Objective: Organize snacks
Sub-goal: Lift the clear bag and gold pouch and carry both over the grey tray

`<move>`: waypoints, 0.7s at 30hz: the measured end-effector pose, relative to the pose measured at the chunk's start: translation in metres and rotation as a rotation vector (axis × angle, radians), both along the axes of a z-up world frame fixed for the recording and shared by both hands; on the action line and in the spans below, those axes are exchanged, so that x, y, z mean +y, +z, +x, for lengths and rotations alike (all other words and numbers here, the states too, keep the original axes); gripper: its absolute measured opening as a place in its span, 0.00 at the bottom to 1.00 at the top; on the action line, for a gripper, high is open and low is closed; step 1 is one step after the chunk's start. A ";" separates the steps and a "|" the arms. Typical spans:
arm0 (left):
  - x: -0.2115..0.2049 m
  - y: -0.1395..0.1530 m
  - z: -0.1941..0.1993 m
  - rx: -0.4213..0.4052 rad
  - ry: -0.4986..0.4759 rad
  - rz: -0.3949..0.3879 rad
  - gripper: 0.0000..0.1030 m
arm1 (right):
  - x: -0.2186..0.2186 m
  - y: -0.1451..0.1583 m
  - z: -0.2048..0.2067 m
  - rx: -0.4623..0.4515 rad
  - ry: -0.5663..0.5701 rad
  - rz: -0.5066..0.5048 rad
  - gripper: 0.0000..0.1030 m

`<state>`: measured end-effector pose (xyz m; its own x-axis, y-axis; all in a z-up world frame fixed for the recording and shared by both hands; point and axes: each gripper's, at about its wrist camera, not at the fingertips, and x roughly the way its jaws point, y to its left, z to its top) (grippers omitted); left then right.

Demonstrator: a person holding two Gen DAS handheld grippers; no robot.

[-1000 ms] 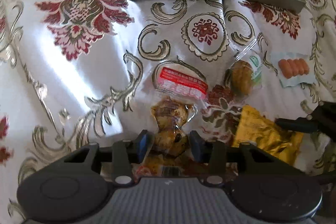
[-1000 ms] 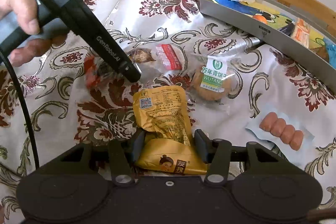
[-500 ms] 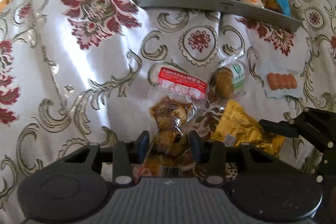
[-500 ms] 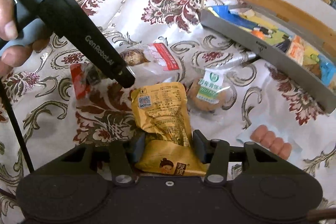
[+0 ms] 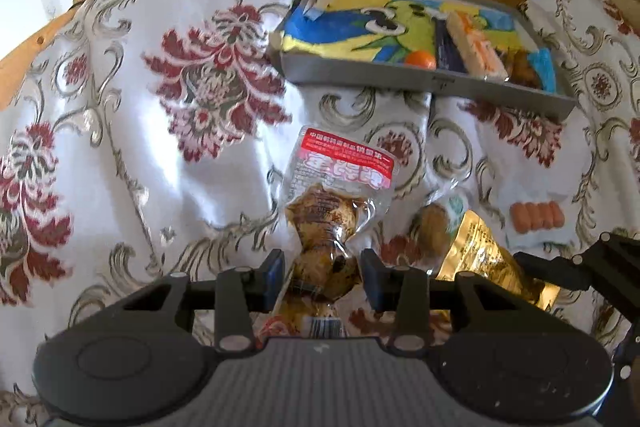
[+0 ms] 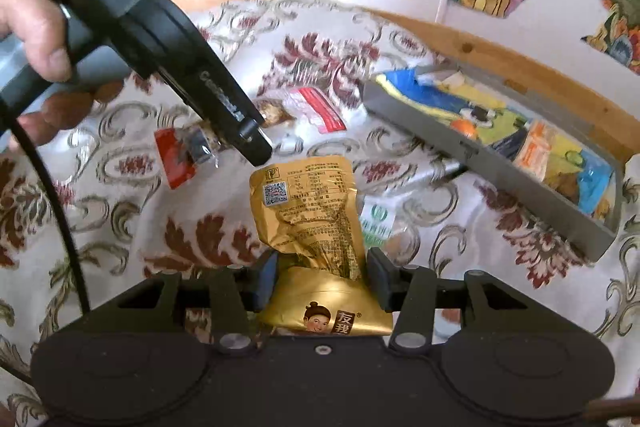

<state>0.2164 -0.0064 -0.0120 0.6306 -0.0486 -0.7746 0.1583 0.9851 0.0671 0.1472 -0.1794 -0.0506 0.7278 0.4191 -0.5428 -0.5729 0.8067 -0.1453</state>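
Left gripper (image 5: pixel 322 269) fingers clench a clear pouch (image 5: pixel 336 211); right gripper (image 6: pixel 320 277) fingers clench a gold pouch (image 6: pixel 316 223). Both pouches stretch lengthwise straight ahead. The grey tray (image 5: pixel 420 83) lies ahead of both, on the patterned surface (image 5: pixel 160 147), already holding several snacks.

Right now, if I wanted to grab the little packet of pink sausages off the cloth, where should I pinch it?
Probably across the row of sausages in the sausage packet, coming straight down from above. It lies flat on the tablecloth, so there is no edge to slip under, and the sausages are the only raised part. The thin wrapper around them would likely slide out of the fingers.
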 end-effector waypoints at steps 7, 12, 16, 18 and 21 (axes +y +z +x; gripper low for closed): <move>-0.018 0.024 0.027 -0.034 -0.077 0.016 0.43 | -0.015 0.010 0.008 -0.111 -0.040 0.076 0.48; -0.036 0.036 0.054 -0.077 -0.112 0.005 0.43 | -0.038 0.021 0.031 -0.177 -0.124 0.138 0.48; -0.053 0.042 0.084 -0.132 -0.128 -0.037 0.43 | -0.060 0.030 0.060 -0.204 -0.203 0.184 0.48; -0.063 0.044 0.102 -0.161 -0.134 -0.065 0.43 | -0.074 0.032 0.072 -0.209 -0.260 0.195 0.48; -0.079 0.045 0.129 -0.201 -0.141 -0.104 0.43 | -0.090 0.031 0.081 -0.208 -0.329 0.190 0.48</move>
<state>0.3450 -0.0853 0.0327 0.7528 -0.2199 -0.6204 0.2883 0.9575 0.0103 0.2286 -0.2693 -0.0197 0.9251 0.2253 -0.3057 -0.2553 0.9649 -0.0615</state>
